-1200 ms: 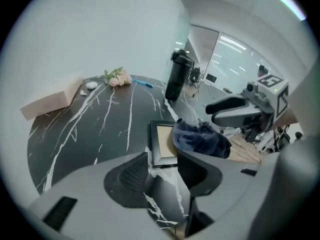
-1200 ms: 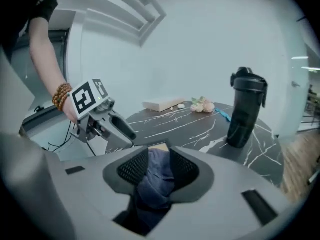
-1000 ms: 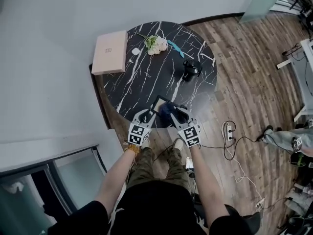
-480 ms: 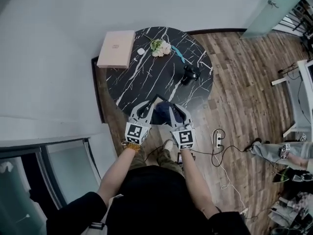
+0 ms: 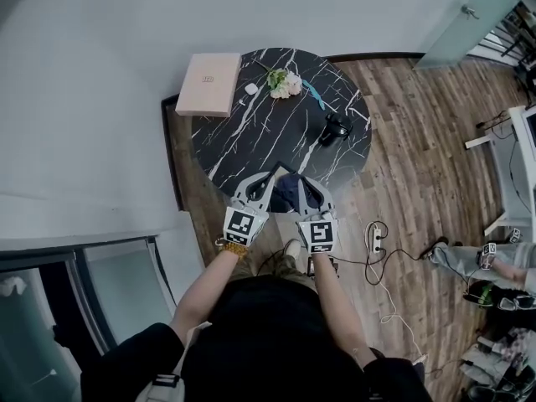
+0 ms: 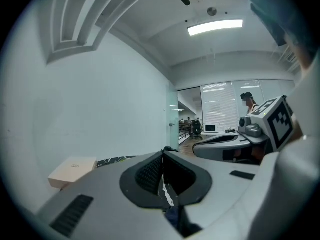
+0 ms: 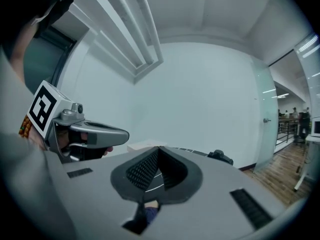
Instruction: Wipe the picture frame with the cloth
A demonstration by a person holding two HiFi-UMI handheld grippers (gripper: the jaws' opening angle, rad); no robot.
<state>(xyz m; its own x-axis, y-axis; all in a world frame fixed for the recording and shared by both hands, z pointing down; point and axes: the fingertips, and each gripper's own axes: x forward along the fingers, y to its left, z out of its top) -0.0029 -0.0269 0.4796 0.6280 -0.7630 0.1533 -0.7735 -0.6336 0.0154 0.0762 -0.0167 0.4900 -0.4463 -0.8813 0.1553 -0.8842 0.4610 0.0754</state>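
The picture frame [image 5: 277, 173] lies at the near edge of the round black marble table [image 5: 251, 132], with a dark blue cloth [image 5: 288, 194] on it. Both grippers hover over that edge, pointing nearly level. My left gripper [image 5: 268, 177] is at the frame's left, my right gripper [image 5: 303, 182] at the cloth's right. In the left gripper view the left gripper [image 6: 164, 152] is shut and empty, with a bit of blue cloth [image 6: 173, 217] far below it. The right gripper [image 7: 159, 148] is likewise shut on nothing.
On the table's far side are a pink box [image 5: 209, 84], a flower bunch [image 5: 285, 82], a small white object [image 5: 251, 89] and a black device [image 5: 337, 128]. A white wall runs along the left. A power strip [image 5: 374, 238] and cables lie on the wood floor, where another person [image 5: 469, 260] is at the right.
Both grippers have lifted off the frame and cloth at the table's near edge, and their jaws have gone from open to shut. The frame and cloth stay on the table.
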